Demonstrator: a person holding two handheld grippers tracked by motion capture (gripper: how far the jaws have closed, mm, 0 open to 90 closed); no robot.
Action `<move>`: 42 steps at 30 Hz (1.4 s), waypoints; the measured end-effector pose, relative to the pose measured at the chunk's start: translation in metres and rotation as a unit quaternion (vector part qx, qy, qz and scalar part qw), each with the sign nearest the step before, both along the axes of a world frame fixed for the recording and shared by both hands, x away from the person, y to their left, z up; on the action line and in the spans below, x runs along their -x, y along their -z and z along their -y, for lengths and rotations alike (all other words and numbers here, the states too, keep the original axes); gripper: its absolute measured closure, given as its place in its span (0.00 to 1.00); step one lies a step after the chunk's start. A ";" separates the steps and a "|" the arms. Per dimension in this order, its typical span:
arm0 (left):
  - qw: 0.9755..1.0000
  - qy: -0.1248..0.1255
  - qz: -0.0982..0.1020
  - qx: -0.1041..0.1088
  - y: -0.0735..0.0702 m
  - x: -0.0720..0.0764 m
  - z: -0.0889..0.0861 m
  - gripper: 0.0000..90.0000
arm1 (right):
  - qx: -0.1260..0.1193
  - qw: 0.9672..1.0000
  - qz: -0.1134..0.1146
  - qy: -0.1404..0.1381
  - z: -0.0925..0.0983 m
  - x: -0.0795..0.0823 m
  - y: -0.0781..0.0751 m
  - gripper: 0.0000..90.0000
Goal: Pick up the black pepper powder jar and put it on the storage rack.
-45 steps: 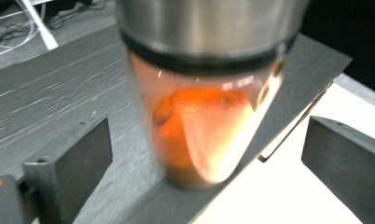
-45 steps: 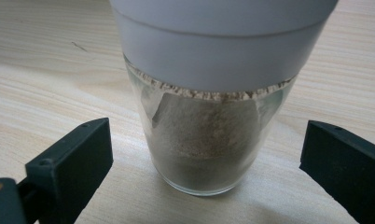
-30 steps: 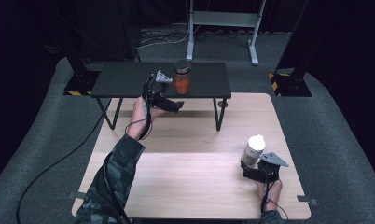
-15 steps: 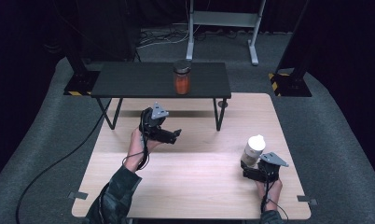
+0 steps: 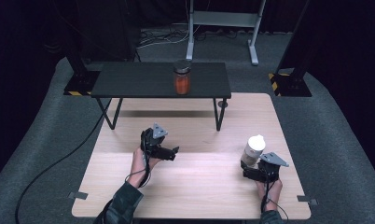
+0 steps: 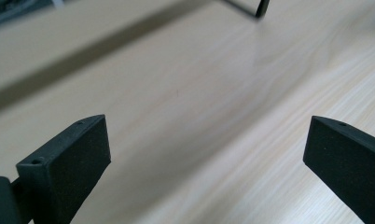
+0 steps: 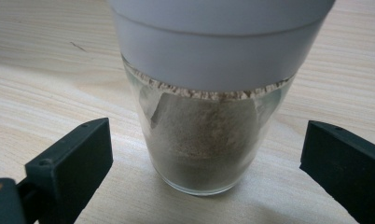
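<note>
Dark room, grey carpet floor (image 5: 45,154), light wood surface (image 5: 195,186) in the middle with a low black bench (image 5: 143,80) standing across its far edge. Glass jar (image 5: 253,150) with a white lid sits upright on the surface, near the right edge; the right gripper view shows brownish powder inside it, filling the glass up to just under the lid, base flat on the wood. Right tool (image 5: 249,168) is right behind the jar on the person's side, jaws spread wide; in the right gripper view the jar (image 7: 209,116) stands between the two black jaws, with clear gaps on both sides, not touching either. Right hand (image 5: 268,191) holds that tool from the near edge, cable trailing down at the wrist. Left tool (image 5: 175,153) is well apart from the jar, over the left-middle of the surface, tips pointing right toward the centre; jaws wide open, nothing between them, the left gripper view has bare wood grain under it and a bench leg (image 6: 260,8) at the top. Cannot tell if the left tool touches the wood or hangs just above. Left hand (image 5: 141,163) and dark patterned sleeve (image 5: 122,205) come in from the bottom. On the black bench stands a second jar (image 5: 182,77), dark lid, orange-red contents, upright, right of the bench middle. Black cable (image 5: 59,163) runs over the carpet at left.
</note>
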State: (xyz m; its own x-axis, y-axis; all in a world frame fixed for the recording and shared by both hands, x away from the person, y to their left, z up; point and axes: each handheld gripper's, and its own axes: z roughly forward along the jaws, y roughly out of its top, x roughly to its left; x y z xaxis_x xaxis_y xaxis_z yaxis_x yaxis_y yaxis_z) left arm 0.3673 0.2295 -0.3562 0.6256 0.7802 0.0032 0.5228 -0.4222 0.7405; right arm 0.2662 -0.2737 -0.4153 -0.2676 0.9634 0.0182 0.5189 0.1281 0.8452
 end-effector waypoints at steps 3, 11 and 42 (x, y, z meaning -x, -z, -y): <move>0.999 -0.009 -0.036 0.004 0.021 -0.003 0.002 0.00 | 0.001 1.000 -0.001 0.000 0.000 0.000 0.000 0.01; 0.998 -0.021 -0.052 0.005 0.044 -0.002 0.004 0.00 | 0.003 1.000 -0.001 0.000 -0.001 0.000 0.000 0.01; 0.999 -0.020 -0.032 -0.010 0.047 0.007 0.010 0.01 | 0.024 1.000 0.004 -0.017 -0.007 -0.020 -0.017 0.00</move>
